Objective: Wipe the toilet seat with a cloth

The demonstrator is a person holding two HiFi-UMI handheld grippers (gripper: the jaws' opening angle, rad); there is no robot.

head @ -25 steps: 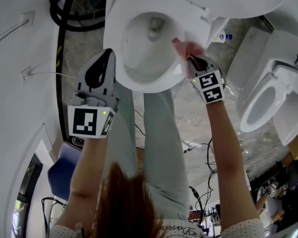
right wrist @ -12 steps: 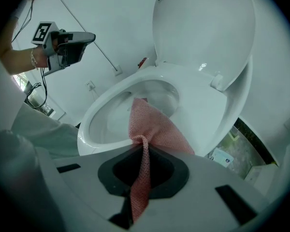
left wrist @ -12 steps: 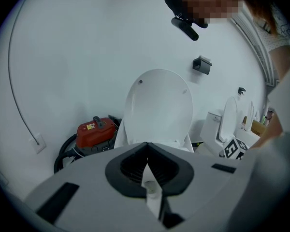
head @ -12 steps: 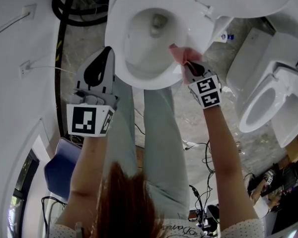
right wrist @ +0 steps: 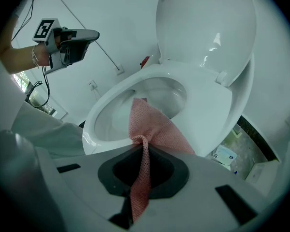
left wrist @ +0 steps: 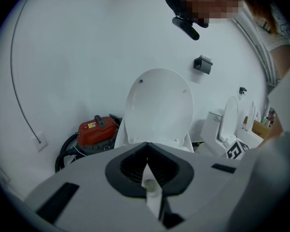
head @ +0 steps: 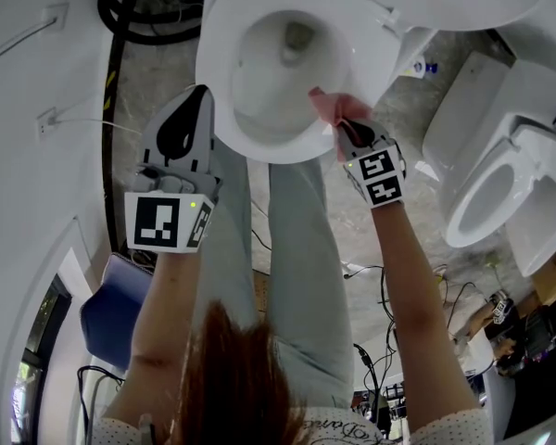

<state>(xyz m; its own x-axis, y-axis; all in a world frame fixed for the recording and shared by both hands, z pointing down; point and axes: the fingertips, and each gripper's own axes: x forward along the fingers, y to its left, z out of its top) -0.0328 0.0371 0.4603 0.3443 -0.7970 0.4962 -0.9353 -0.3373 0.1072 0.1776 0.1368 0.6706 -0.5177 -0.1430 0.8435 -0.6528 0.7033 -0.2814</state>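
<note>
Wiping is judged under way: the cloth (head: 329, 108) is clamped between the jaws of the right gripper (head: 345, 128) and laid on the right side of the seat (head: 259, 152). Its long axis is in line with the gripper, free end pointing toward the bowl (head: 278, 72). A pressed sweep along the seat is called for next. The left gripper (head: 196, 100) is held beside the seat, jaws together on nothing.
</note>
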